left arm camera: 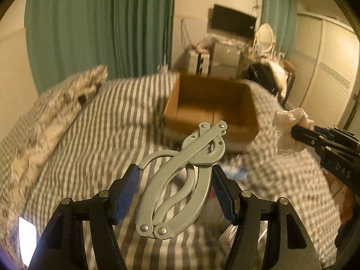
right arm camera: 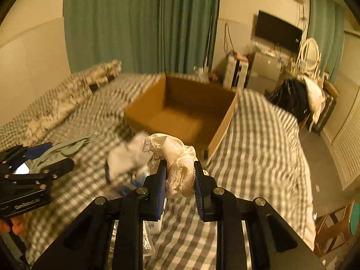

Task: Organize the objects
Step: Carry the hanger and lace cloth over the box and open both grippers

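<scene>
Your left gripper (left arm camera: 175,180) carries a grey folding hanger (left arm camera: 180,180), its blue-padded fingers (left arm camera: 126,193) pressed against the hanger's two sides, so the jaws are clamped on it rather than closed together. The hanger is held above the striped bed cover (left arm camera: 101,123), on the near side of the cardboard box (left arm camera: 211,103), and its riveted upper end overlaps the box's near wall in the left wrist view.

Your right gripper (right arm camera: 180,180) pinches a cream lace fabric piece (right arm camera: 177,157), with the fingers squeezed on its bunched lower part while the rest puffs out above them. That fabric also hangs just short of the box (right arm camera: 186,112), near its front rim in the right wrist view. In the left wrist view the same fabric (left arm camera: 290,128) sits to the right of the box, off its near right corner, with the right gripper (left arm camera: 299,132) reaching in from the edge.

The box stands open on the bed, and its inside shows only bare cardboard as far as both views reveal. Below the fabric, on the near side of the box, a blurred white item (right arm camera: 126,157) and some blue and white packaging (right arm camera: 137,182) lie on the cover; you cannot tell what they are. A patterned pillow (left arm camera: 67,99) lies to the left of the box, and green curtains (right arm camera: 139,22) hang behind it.
</scene>
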A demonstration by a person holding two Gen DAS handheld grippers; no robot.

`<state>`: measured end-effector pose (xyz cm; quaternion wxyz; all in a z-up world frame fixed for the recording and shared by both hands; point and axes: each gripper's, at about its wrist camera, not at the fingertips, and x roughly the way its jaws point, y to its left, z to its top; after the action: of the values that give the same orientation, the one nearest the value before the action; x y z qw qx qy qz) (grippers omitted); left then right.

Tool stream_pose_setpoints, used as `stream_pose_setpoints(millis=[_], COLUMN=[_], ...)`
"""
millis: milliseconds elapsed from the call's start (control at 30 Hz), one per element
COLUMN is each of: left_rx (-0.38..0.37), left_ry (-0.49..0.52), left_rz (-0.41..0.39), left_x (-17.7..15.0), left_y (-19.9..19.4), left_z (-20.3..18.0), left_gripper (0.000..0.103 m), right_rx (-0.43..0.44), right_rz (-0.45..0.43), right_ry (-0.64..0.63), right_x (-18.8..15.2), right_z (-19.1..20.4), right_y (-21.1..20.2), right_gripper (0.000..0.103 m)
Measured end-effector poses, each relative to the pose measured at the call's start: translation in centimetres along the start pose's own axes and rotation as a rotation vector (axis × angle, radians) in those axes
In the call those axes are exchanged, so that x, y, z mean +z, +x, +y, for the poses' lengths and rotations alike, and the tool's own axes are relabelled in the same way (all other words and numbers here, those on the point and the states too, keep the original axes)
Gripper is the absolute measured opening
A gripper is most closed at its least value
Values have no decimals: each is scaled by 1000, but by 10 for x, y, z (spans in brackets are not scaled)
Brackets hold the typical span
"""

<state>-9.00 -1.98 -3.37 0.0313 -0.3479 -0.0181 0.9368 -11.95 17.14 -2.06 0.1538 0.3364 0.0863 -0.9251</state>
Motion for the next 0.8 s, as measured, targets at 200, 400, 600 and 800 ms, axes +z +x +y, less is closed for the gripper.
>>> stream_pose_setpoints(millis=[200,400,600,800], left_rx=[-59,-100,-134,-131], left_ry=[16,11,12,23], left_rz=[-94,-112,-85,-34], left_x=[52,105,129,133], left_y=[-1,35,95,154], left_z=[-8,-9,-12,-12], left_gripper=[67,67,67,67], right_rx=[3,2,14,28], right_rz=[-83,-126,-112,-50], right_ry=[-13,14,47,69], right_x=[41,84,115,122], right_z=[-3,-17,-36,-47], right_y=[-22,-2,51,116], right_gripper=[22,21,21,22])
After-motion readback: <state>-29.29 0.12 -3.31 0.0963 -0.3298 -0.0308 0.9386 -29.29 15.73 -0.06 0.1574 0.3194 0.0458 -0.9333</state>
